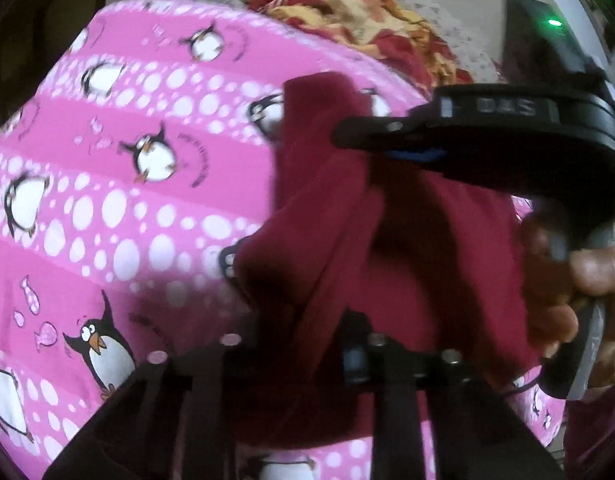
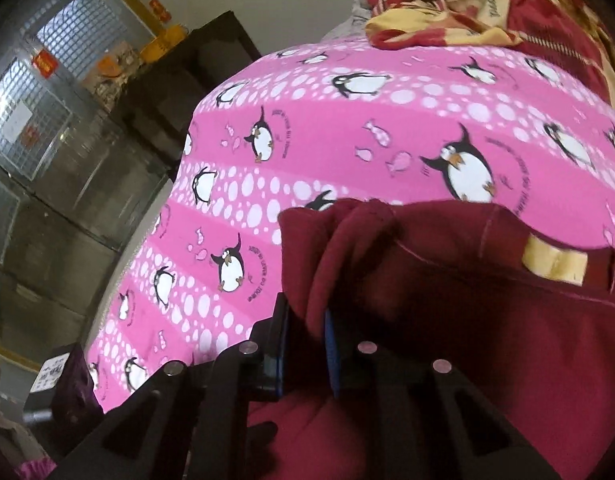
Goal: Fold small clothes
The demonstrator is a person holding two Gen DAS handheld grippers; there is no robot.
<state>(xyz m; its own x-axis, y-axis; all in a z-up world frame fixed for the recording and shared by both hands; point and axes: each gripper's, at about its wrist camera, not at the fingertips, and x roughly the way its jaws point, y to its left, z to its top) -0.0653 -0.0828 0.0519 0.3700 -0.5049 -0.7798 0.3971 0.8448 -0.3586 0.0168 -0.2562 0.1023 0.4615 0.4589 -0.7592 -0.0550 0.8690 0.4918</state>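
A dark maroon garment (image 1: 407, 260) hangs bunched above a pink penguin-print bedsheet (image 1: 127, 200). In the left wrist view the cloth drapes over my left gripper (image 1: 311, 340) and hides most of its fingers; a fold runs down between them and is pinched. My right gripper (image 1: 359, 140) comes in from the upper right, its blue pads clamped on the garment's top edge, with a hand (image 1: 587, 272) on its handle. In the right wrist view the right gripper (image 2: 307, 340) is shut on a thick fold of the garment (image 2: 467, 300), which shows a pale yellow patch (image 2: 555, 260).
A crumpled red and yellow blanket (image 1: 367, 20) (image 2: 487, 0) lies at the far end of the bedsheet (image 2: 347, 140). Beyond the bed's left edge stand dark furniture (image 2: 195, 80) and a metal-grilled window wall (image 2: 47, 80).
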